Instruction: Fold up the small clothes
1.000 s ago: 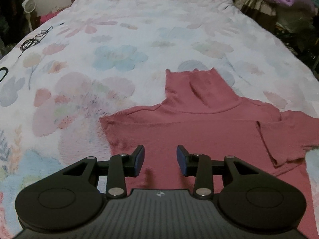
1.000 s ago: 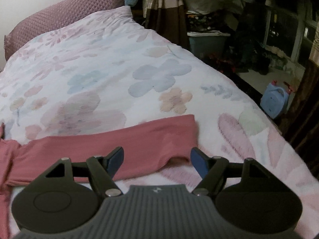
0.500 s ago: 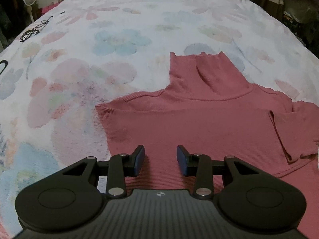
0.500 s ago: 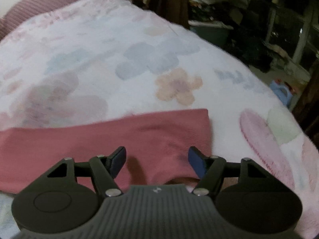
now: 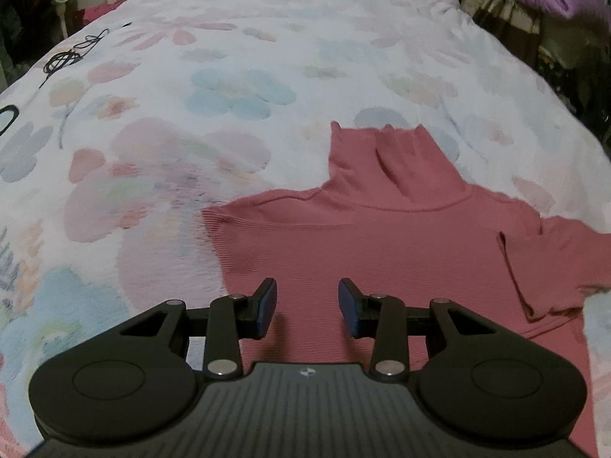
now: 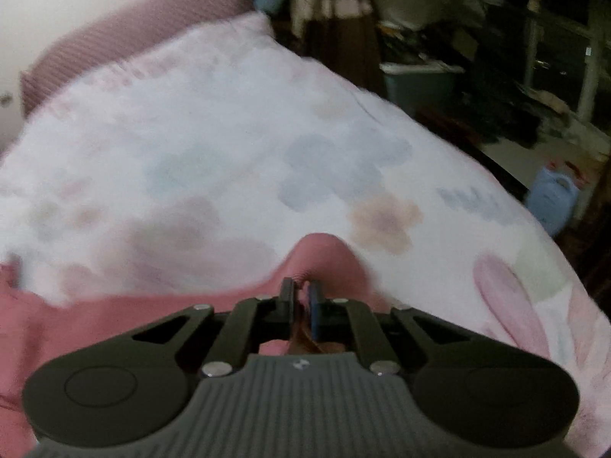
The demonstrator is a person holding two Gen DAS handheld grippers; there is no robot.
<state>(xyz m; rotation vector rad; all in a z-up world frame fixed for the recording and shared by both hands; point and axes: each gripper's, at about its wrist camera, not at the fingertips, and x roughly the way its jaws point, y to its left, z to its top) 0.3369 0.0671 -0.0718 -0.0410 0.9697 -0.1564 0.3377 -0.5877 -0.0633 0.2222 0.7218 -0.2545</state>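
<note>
A pink ribbed turtleneck top (image 5: 382, 236) lies flat on the floral bedspread (image 5: 229, 76), collar pointing away. One sleeve (image 5: 546, 267) is folded over the body at the right. My left gripper (image 5: 307, 303) is open and empty, hovering over the top's left body. In the right wrist view my right gripper (image 6: 301, 297) is shut on the end of the other pink sleeve (image 6: 324, 255), which bunches up between the fingers and is lifted off the bedspread (image 6: 229, 152). The view is motion-blurred.
A black cable (image 5: 68, 55) lies on the bed's far left edge. A pink pillow (image 6: 126, 34) sits at the head. The bed's right edge drops to a cluttered floor with a blue jug (image 6: 553, 202) and a bin (image 6: 416, 84).
My right gripper closed on the sleeve end and lifted it, bunching the fabric. My left gripper stayed open and shifted slightly over the top's body.
</note>
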